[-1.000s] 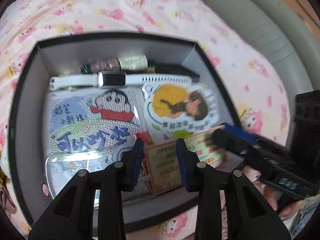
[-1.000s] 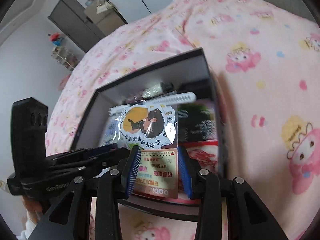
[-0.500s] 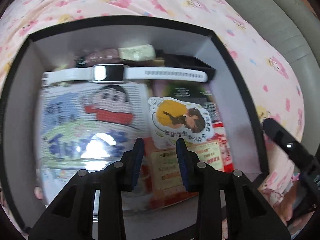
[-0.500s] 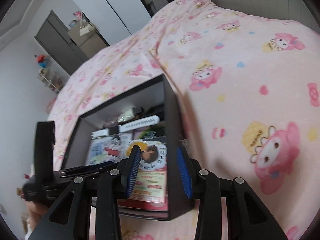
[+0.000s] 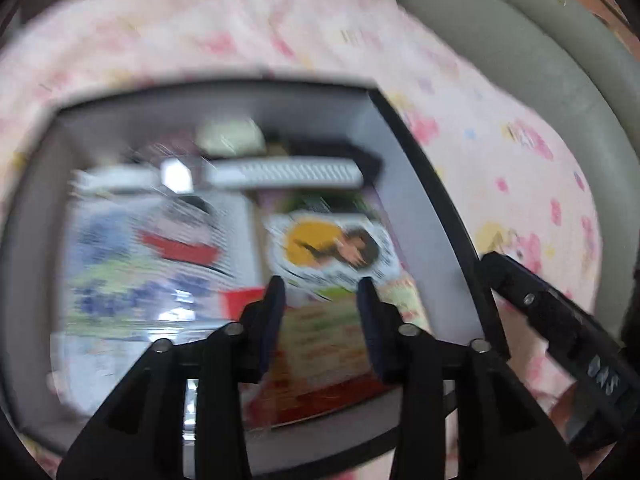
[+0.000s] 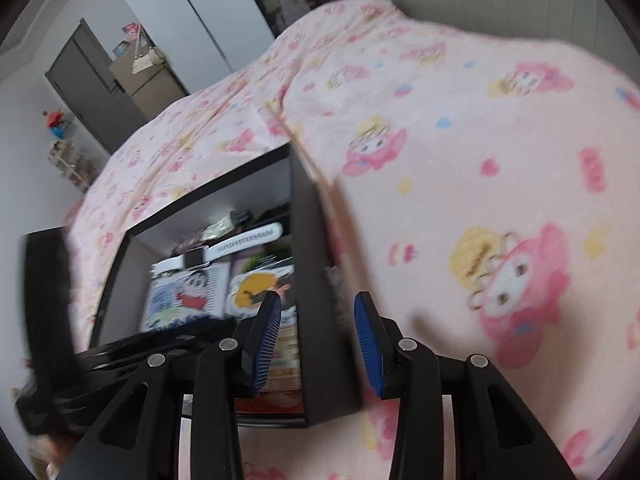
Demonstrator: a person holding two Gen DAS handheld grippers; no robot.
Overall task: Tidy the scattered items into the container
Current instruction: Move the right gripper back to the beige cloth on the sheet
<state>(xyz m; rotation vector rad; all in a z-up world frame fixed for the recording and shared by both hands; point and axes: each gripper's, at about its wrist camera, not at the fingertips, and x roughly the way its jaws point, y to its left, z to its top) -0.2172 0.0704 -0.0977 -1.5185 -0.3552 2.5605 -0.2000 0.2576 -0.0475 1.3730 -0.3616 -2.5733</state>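
A black box (image 5: pixel 432 184) with grey inner walls sits on the pink blanket; it also shows in the right wrist view (image 6: pixel 312 280). Inside lie a white smartwatch (image 5: pixel 280 172), a cartoon-boy packet (image 5: pixel 160 256), a die-cut sticker (image 5: pixel 332 248) and an orange card (image 5: pixel 332 340). My left gripper (image 5: pixel 320 300) is open and empty above the box's near side. My right gripper (image 6: pixel 316 320) is open and empty, its jaws straddling the box's right wall from above. It also shows in the left wrist view (image 5: pixel 552 320), right of the box.
The pink cartoon-print blanket (image 6: pixel 480 160) covers the bed all around the box. A grey padded headboard (image 5: pixel 540 60) curves along the right. White wardrobe doors (image 6: pixel 192 20) and a dark door (image 6: pixel 92 88) stand beyond the bed.
My right gripper has pulled back to the right, from over the orange card to over the box's right wall. My left gripper has lifted slightly; its view is blurred by motion.
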